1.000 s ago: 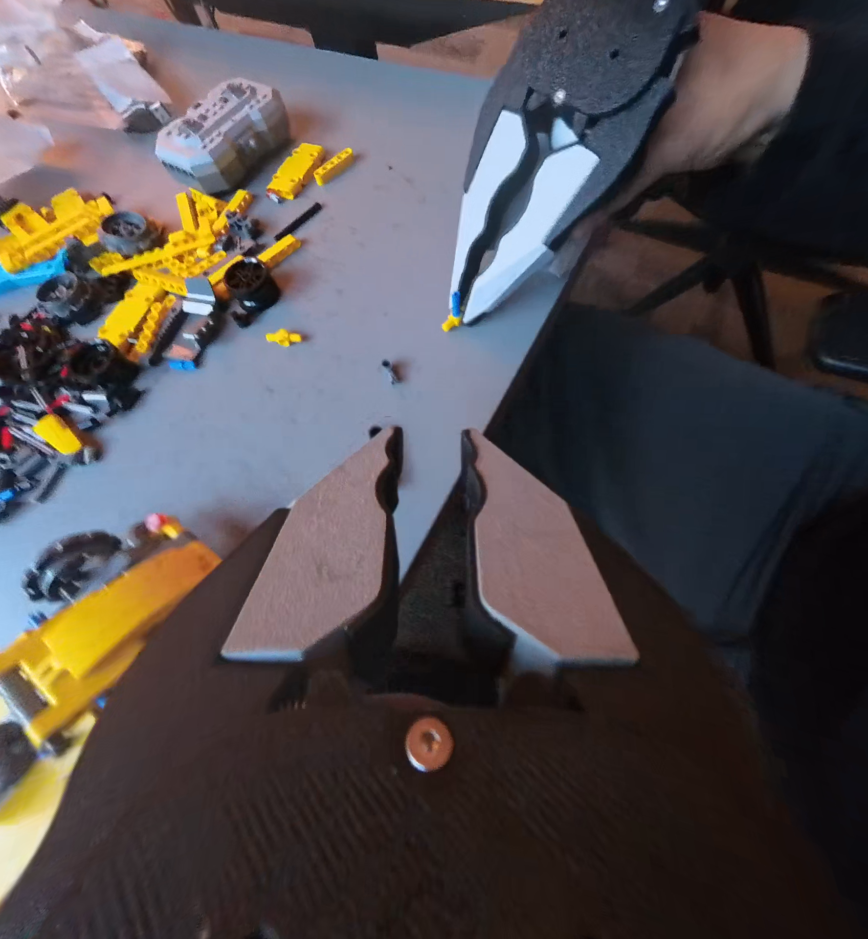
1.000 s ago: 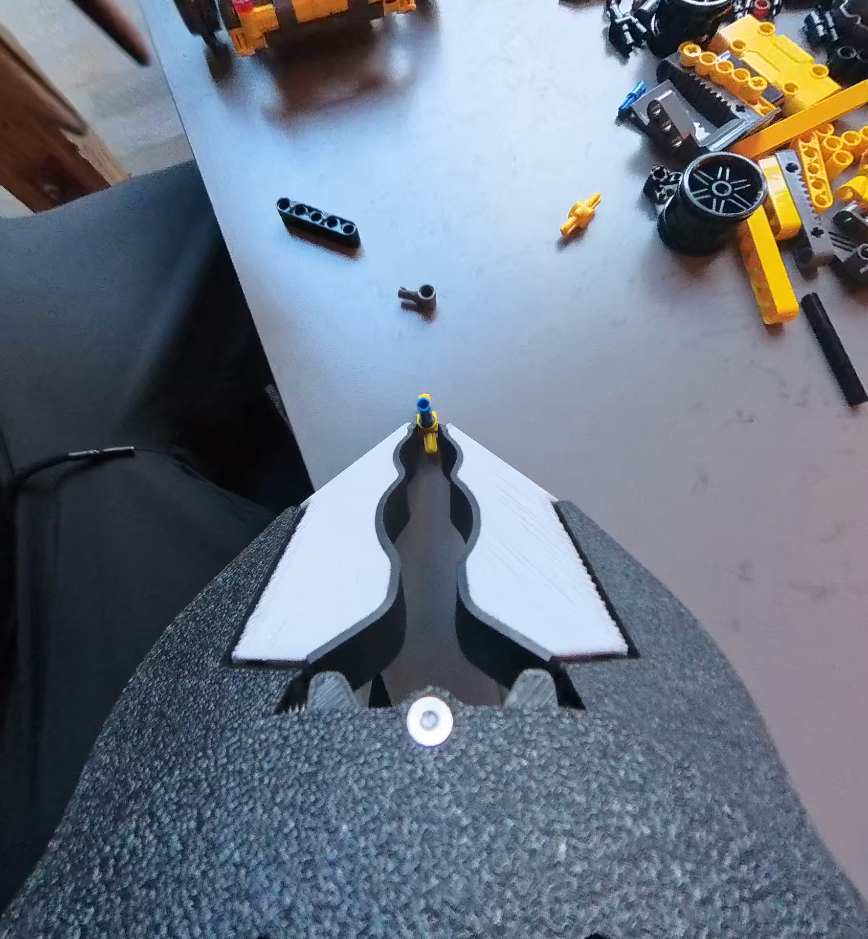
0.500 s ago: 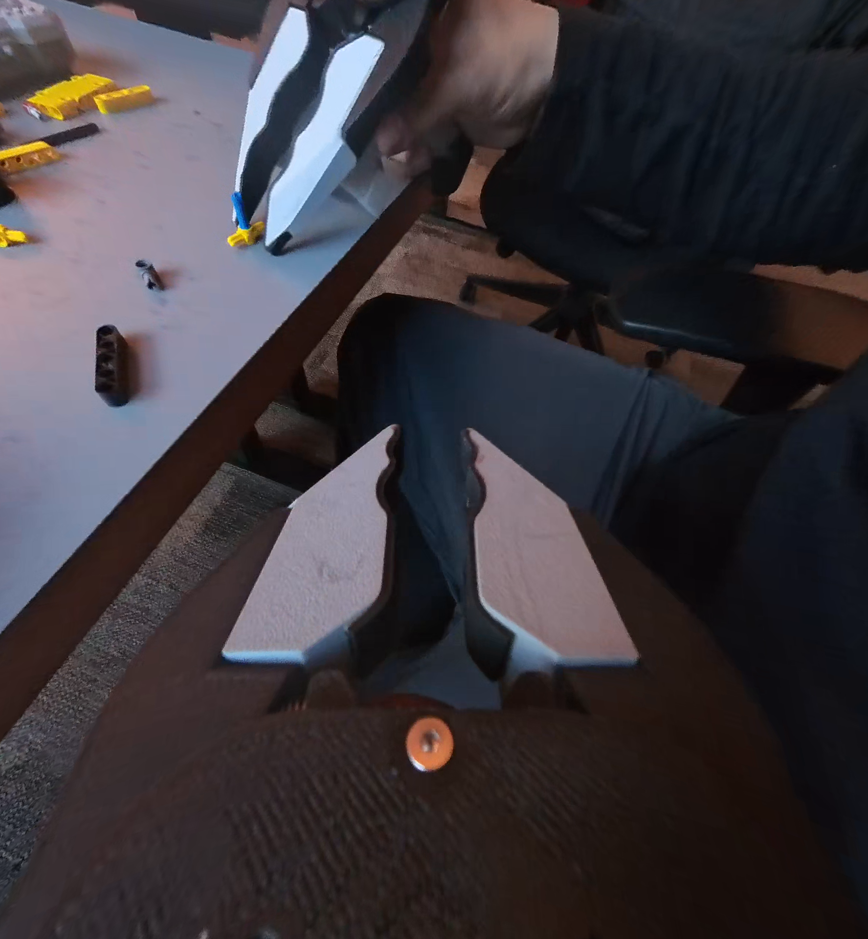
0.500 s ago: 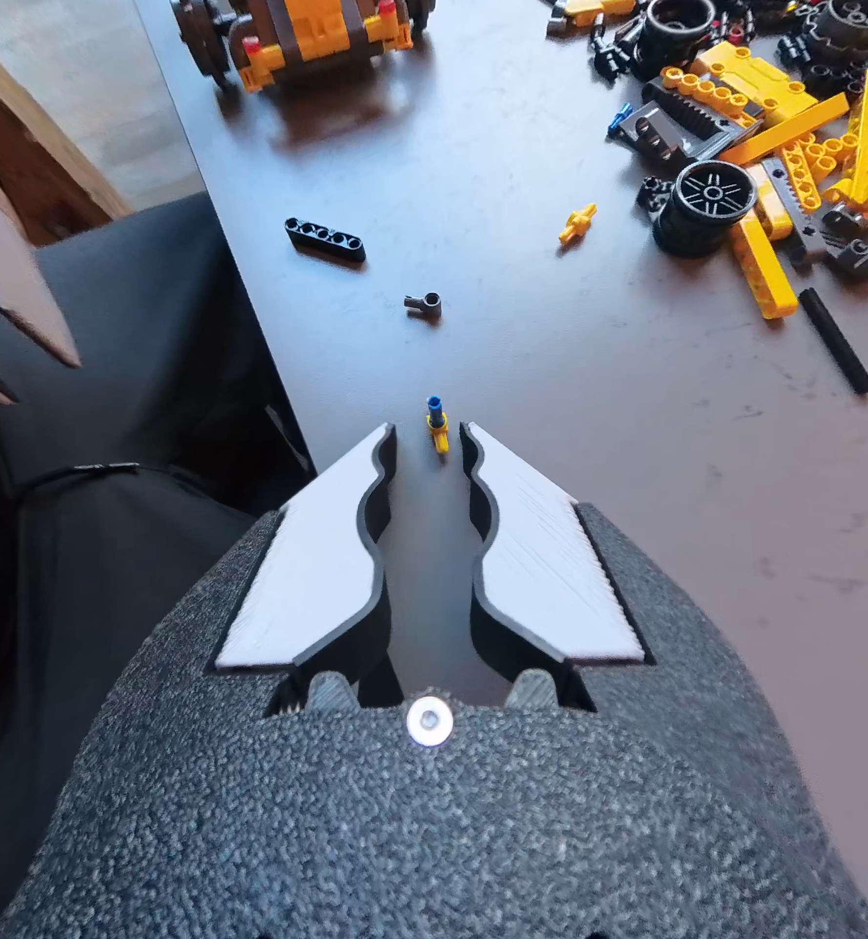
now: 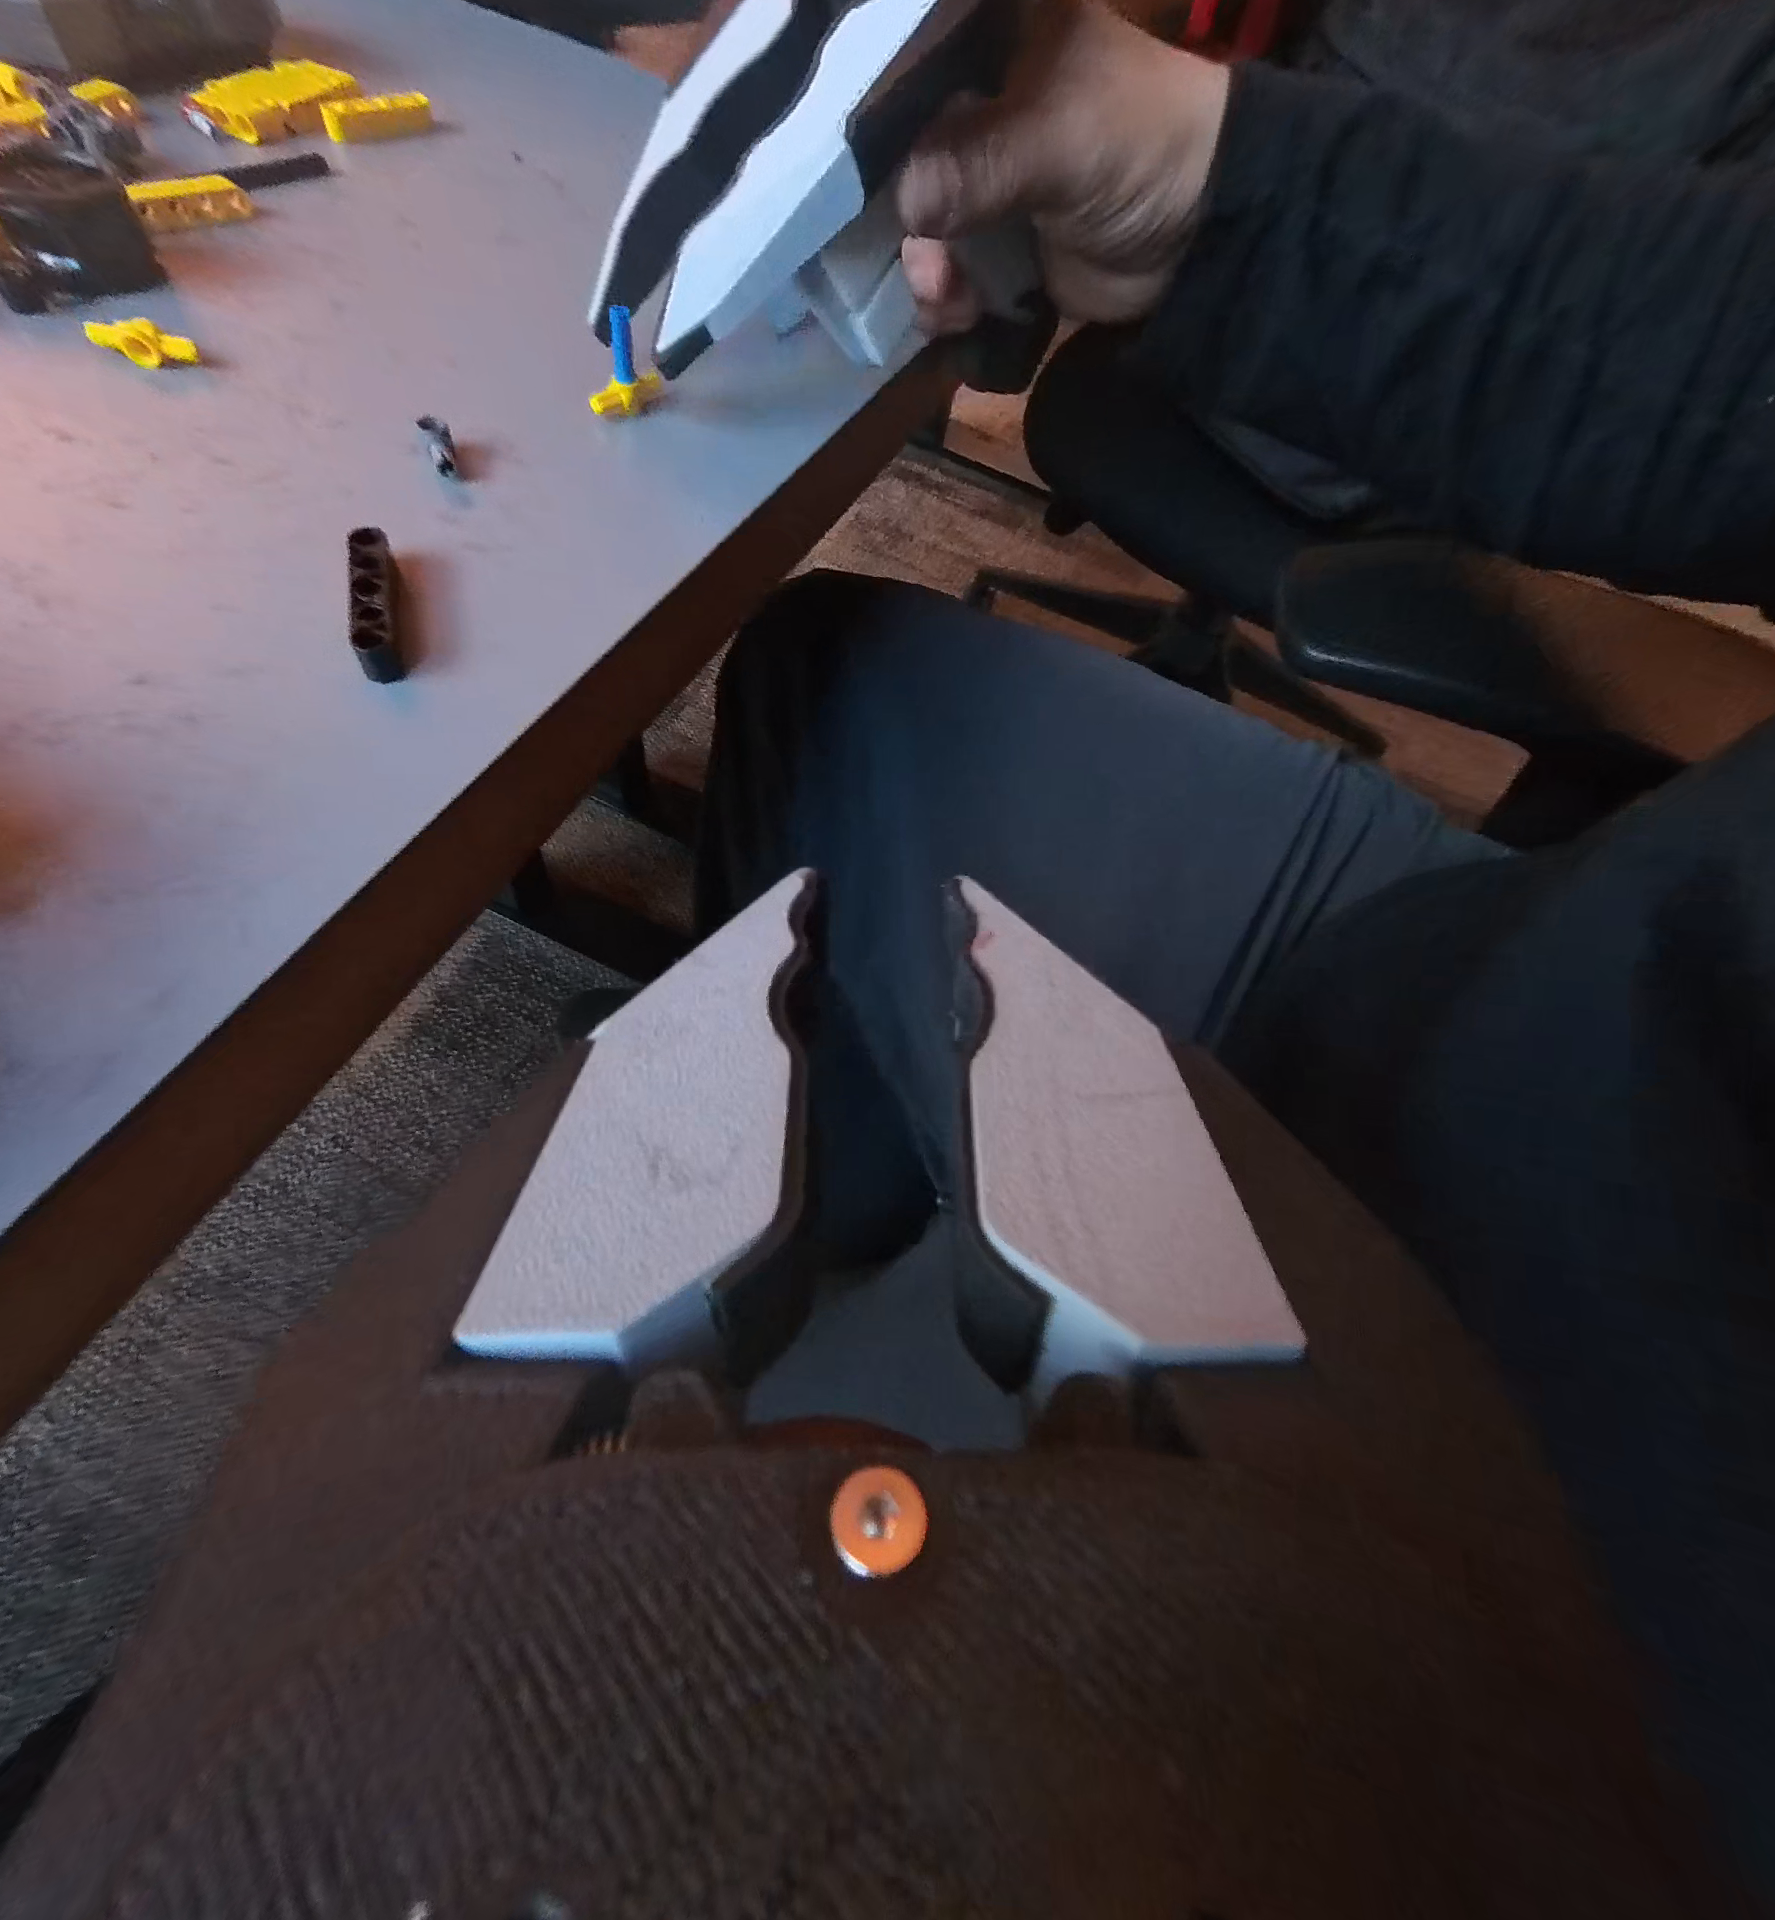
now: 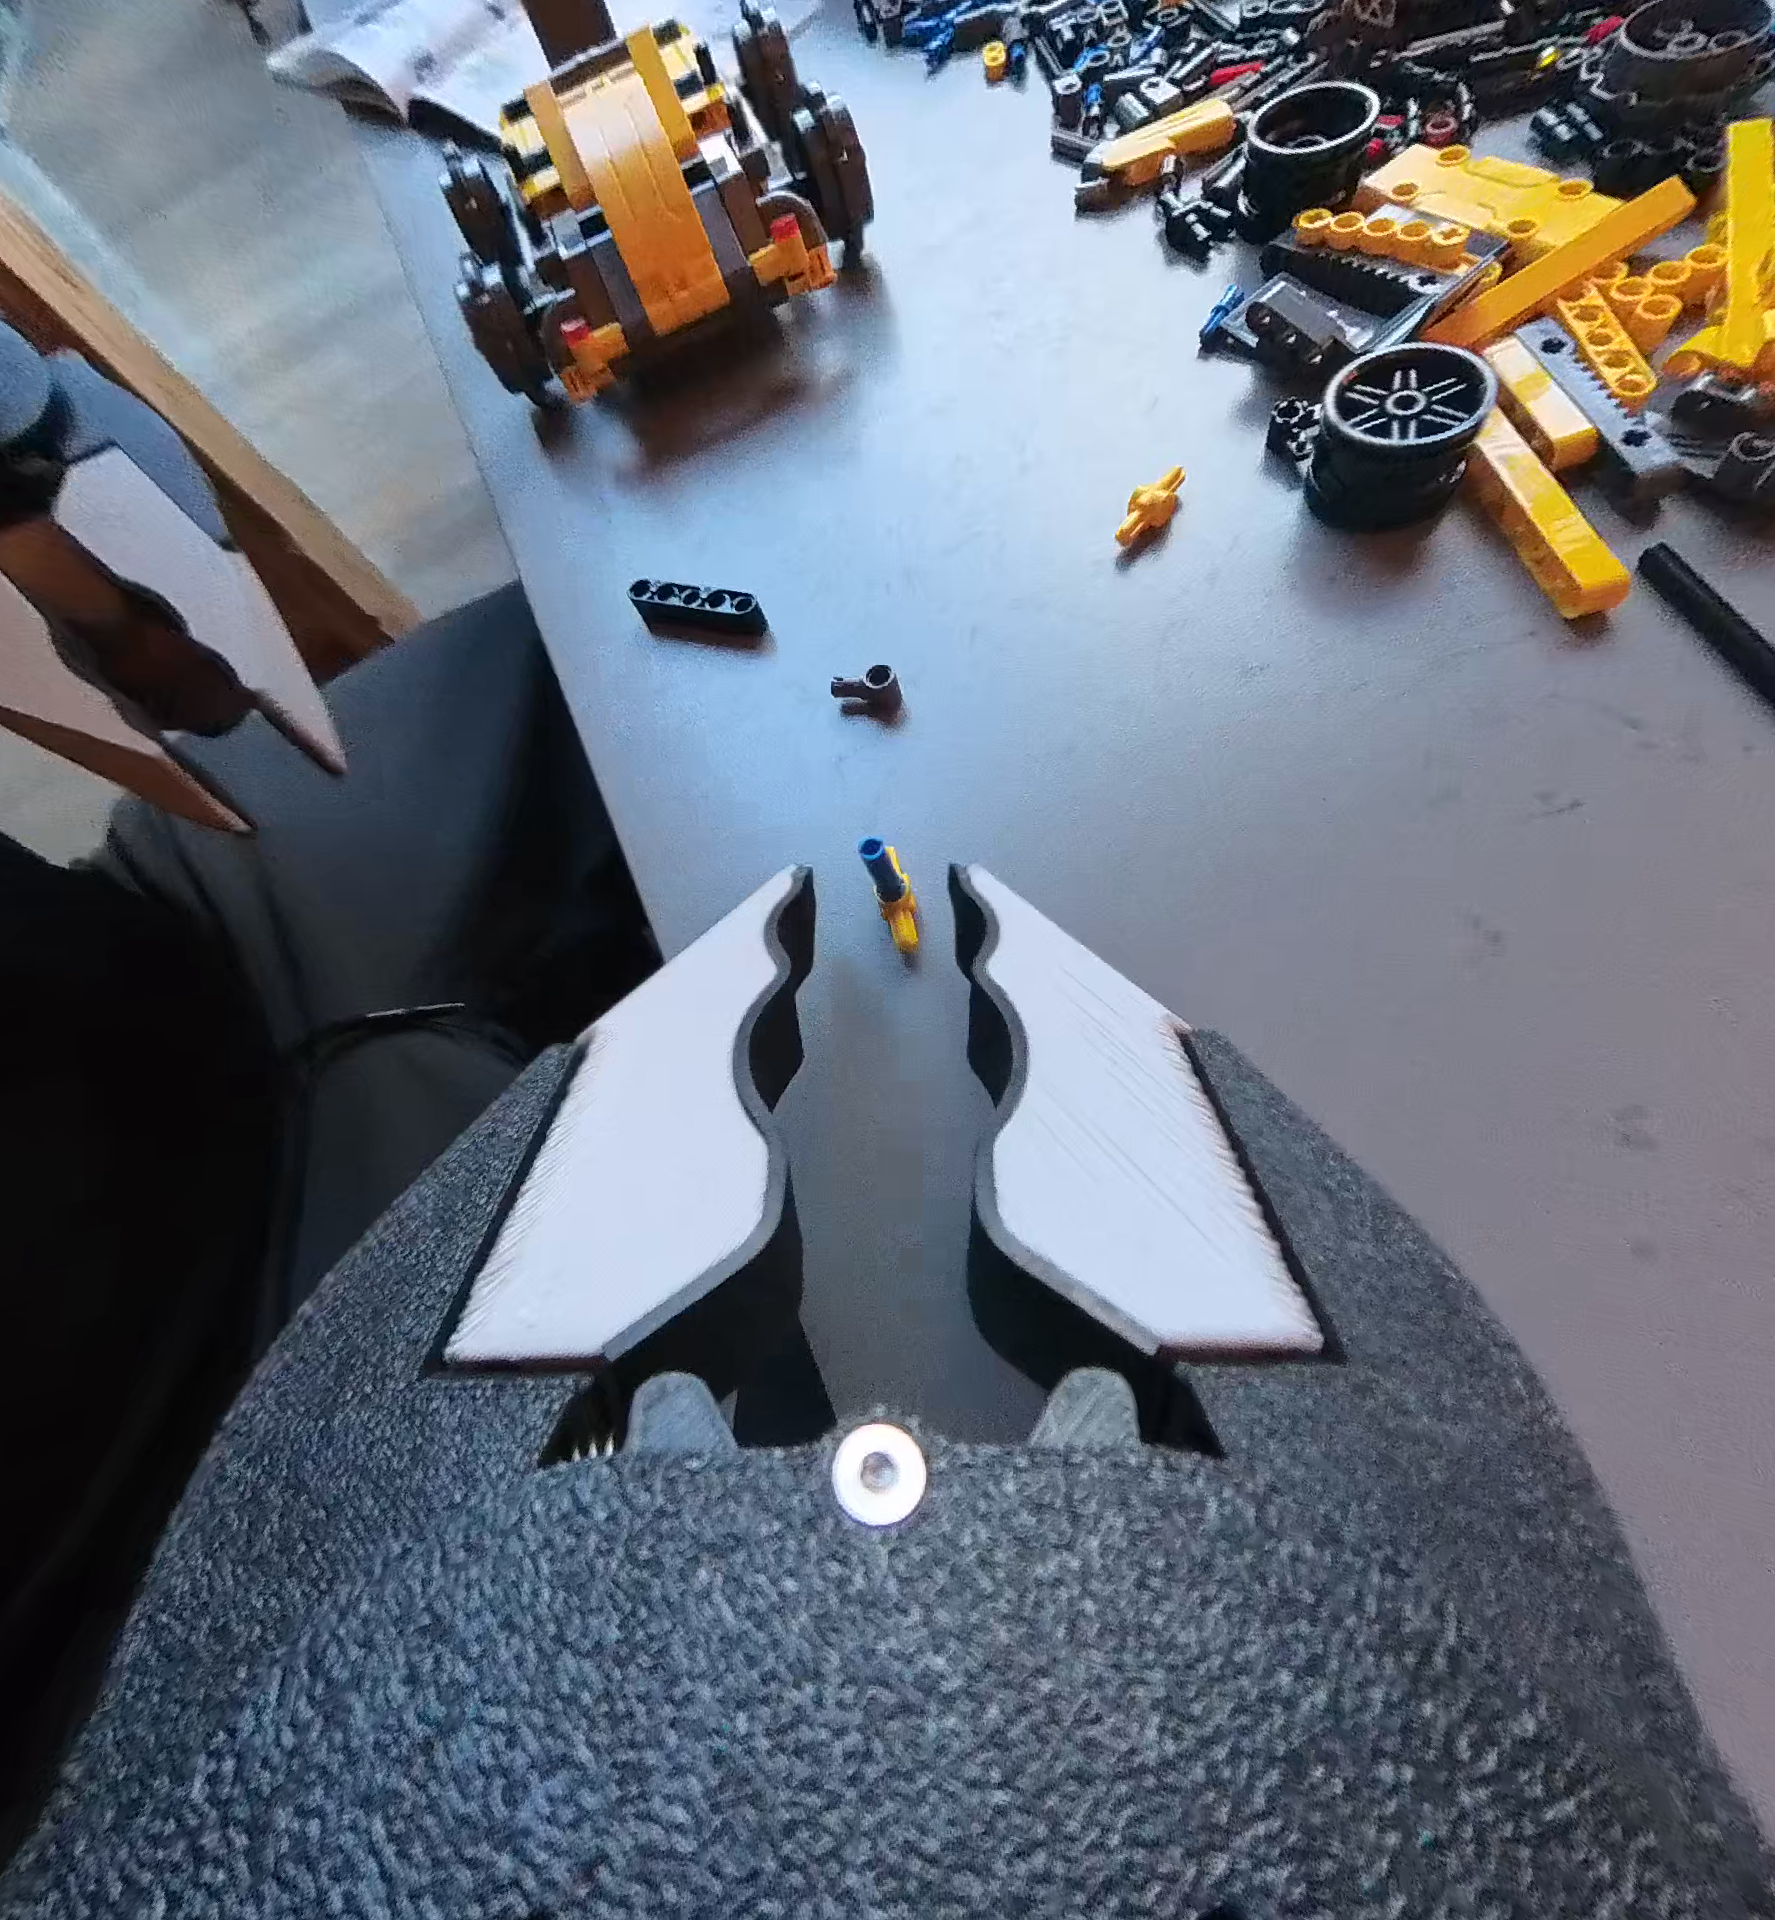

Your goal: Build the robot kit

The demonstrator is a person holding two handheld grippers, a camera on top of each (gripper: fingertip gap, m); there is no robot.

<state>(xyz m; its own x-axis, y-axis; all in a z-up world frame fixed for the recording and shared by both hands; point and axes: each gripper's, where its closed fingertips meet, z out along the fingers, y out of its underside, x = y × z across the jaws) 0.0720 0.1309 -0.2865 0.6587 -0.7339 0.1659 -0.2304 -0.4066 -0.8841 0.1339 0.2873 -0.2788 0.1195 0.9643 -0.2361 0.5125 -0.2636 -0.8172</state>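
Right wrist view shows the right gripper (image 6: 881,883), a grainy black printed body with two white wavy-edged fingers, spread apart and holding nothing — its tips straddle a small yellow cross-shaped connector with a blue pin standing in it (image 6: 891,896), which rests free on the smooth grey tabletop (image 6: 1278,935) close to the near edge. Just beyond it lie a small dark grey pin connector (image 6: 870,690) and a short black beam with a row of round holes (image 6: 698,608), apart from each other. Farther back stands a yellow and black brick-built toy vehicle (image 6: 654,208), and to the right spreads a heap of loose yellow and black plastic pieces (image 6: 1548,270) with a black spoked wheel (image 6: 1402,436) at its near side; a lone yellow cross connector (image 6: 1151,506) lies between the heap and the pin piece. In the left wrist view the left gripper (image 5: 881,899), ridged dark body and pale fingers, hangs off the table over a grey trouser leg (image 5: 1070,790), its fingers parted and empty. No readable writing or brand marks show on either gripper or on the pieces.
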